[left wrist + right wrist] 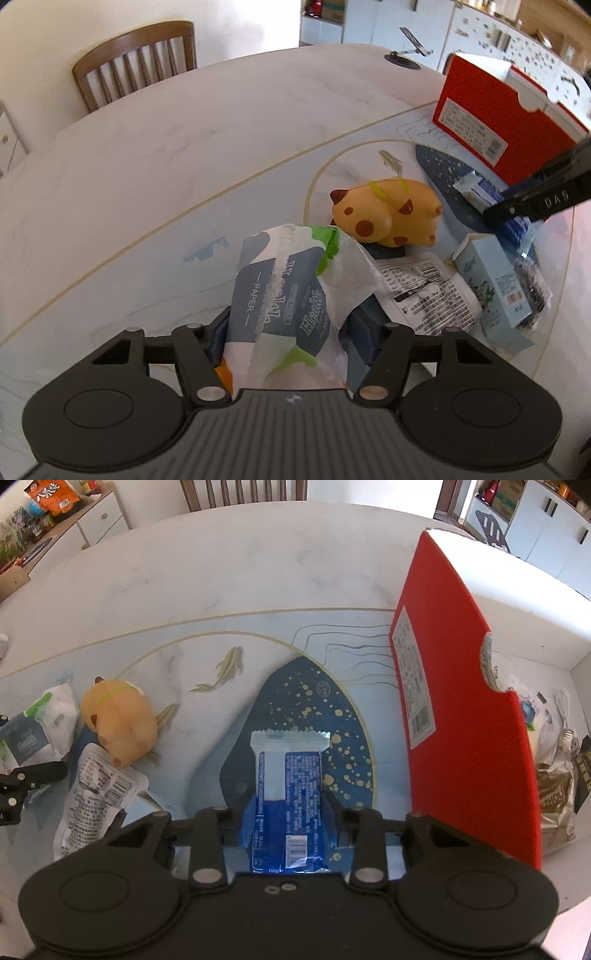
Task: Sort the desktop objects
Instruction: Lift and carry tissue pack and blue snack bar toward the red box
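Both sets of fingers clamp packets: tissue pack point(284, 295), blue wrapper point(288, 794).

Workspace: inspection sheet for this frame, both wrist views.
Surface: marble-look table with a blue fish-print mat.
Job's things: tissue pack in the left gripper; blue snack packet in the right gripper; red box, open, already holding packets.
Clutter: yellow spotted toy, white printed pouch, light blue carton.
Grippers: both jaws closed on their items, above the table.
Cables: white cord inside the box.
Surroundings: wooden chair, white cabinets, phone stand.
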Available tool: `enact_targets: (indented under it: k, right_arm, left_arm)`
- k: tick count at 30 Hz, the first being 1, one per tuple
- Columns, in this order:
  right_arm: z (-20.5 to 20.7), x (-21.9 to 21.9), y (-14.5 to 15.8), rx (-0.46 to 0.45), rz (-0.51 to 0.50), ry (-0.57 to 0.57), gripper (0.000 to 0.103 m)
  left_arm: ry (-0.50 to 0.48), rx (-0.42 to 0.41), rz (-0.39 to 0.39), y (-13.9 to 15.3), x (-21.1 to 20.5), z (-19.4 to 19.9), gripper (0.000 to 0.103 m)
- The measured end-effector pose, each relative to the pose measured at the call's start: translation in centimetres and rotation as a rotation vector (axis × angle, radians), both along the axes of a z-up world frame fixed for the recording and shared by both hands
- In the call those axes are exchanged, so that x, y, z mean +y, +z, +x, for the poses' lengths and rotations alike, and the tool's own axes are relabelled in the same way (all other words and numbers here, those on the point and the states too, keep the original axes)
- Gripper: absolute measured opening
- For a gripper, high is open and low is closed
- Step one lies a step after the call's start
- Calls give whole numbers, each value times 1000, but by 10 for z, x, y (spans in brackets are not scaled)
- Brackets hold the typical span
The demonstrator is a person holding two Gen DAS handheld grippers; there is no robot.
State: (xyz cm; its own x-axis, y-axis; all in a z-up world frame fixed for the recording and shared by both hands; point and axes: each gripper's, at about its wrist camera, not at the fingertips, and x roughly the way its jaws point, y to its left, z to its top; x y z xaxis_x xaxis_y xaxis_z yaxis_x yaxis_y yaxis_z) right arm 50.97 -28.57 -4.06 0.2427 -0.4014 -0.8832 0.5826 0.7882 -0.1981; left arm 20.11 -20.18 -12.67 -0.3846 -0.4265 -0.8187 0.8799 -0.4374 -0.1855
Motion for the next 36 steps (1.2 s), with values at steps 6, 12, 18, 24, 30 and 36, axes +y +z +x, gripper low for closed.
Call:
enact_targets:
  k: [6, 12, 18, 24, 30, 36]
  right_arm:
    - [-11, 6, 14, -43, 13, 7, 35]
    - [-22, 18, 26, -81, 29, 20, 35]
    - [-33, 30, 35, -114, 42, 35, 35]
    - [-44, 41, 44, -138, 45, 47, 35]
    - [-53, 51, 53, -174, 57, 67, 35]
    - [-66, 60, 68, -218, 75, 86, 35]
  left_arm:
    - [42, 23, 12, 3, 7, 2, 56]
    - [68, 45, 18, 10, 19, 3, 55]
    - [94, 68, 35, 25, 33, 5, 55]
    - [130, 115, 48, 49, 48, 5, 55]
    - [146, 158, 49, 71, 62, -5, 55]
    - [141, 195, 48, 92, 72, -17, 55]
